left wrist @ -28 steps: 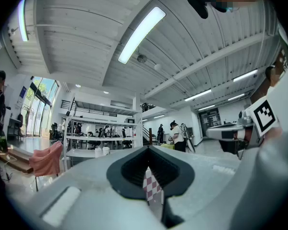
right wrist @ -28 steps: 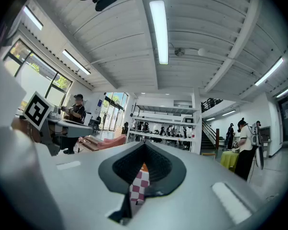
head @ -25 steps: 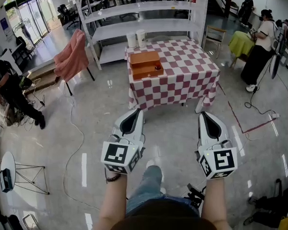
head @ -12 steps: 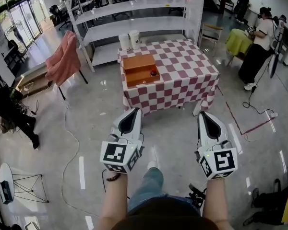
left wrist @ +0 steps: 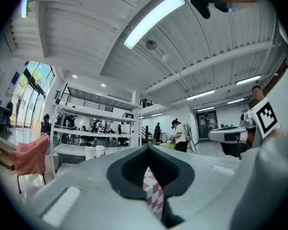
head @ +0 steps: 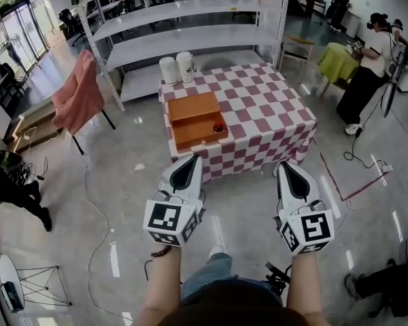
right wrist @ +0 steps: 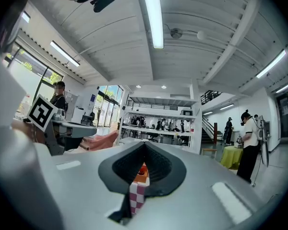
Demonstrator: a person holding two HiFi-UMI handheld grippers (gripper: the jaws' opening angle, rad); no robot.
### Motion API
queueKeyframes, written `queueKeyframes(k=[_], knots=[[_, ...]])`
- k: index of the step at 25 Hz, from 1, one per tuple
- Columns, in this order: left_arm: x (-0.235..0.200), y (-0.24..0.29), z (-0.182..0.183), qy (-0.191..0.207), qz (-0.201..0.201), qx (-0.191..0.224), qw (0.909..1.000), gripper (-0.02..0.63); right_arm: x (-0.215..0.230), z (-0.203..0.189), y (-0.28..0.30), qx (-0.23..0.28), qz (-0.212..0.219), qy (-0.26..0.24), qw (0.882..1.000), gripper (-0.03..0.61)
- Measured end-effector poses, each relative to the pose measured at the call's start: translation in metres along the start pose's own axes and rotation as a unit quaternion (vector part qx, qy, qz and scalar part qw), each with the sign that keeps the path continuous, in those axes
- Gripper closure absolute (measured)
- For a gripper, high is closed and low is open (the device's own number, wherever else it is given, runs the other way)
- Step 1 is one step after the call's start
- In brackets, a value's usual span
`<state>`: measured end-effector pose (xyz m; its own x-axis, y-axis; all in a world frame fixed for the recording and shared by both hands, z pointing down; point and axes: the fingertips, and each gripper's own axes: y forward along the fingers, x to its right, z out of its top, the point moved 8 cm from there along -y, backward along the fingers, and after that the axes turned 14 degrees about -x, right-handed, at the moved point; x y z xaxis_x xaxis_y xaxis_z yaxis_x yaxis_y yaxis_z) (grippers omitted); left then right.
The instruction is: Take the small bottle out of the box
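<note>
Held side by side over grey floor (head: pixel 122 182): left gripper (head: pixel 192 160) and right gripper (head: pixel 283 166). Shown by head view alone: brown box (head: pixel 196 119) lying open on checked desk (head: pixel 272 107), small bottle (head: pixel 217 127) inside at its right end, well apart from both grippers. Near box, at desk's far edge, two white containers (head: pixel 177 68). Confirmed by left gripper view: jaws clenched, empty, only checked cloth beyond. Confirmed by right gripper view: jaws likewise clenched and empty, box and a red speck visible beyond.
</note>
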<state>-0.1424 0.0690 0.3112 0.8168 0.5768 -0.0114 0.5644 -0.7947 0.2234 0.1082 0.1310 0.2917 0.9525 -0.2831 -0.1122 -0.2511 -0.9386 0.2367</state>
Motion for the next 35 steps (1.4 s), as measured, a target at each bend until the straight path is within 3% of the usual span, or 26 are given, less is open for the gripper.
queueKeyframes(k=[7,16,21,29,32,35], knots=[[-0.054,0.055,0.008,-0.019,-0.013,-0.001,0.9997,0.614,0.004,0.012,0.069,-0.015,-0.004,-0.007,1.0,0.577],[-0.079,0.119,-0.001,-0.029,-0.024,-0.023,0.999,0.614,0.036,0.002,0.13,-0.034,-0.002,0.005,0.999,0.577],[-0.087,0.16,0.0,-0.017,-0.021,-0.04,0.9988,0.614,0.066,0.002,0.168,-0.039,0.003,0.007,0.999,0.577],[-0.102,0.234,-0.003,-0.03,0.0,-0.068,0.9973,0.614,0.124,0.0,0.234,-0.046,0.023,0.008,0.999,0.577],[-0.102,0.257,-0.007,-0.028,-0.003,-0.089,0.9956,0.535,0.144,-0.004,0.256,-0.053,0.031,0.015,0.998,0.577],[-0.103,0.277,-0.014,-0.029,-0.003,-0.109,0.9936,0.507,0.16,-0.008,0.277,-0.058,0.042,0.02,0.997,0.577]])
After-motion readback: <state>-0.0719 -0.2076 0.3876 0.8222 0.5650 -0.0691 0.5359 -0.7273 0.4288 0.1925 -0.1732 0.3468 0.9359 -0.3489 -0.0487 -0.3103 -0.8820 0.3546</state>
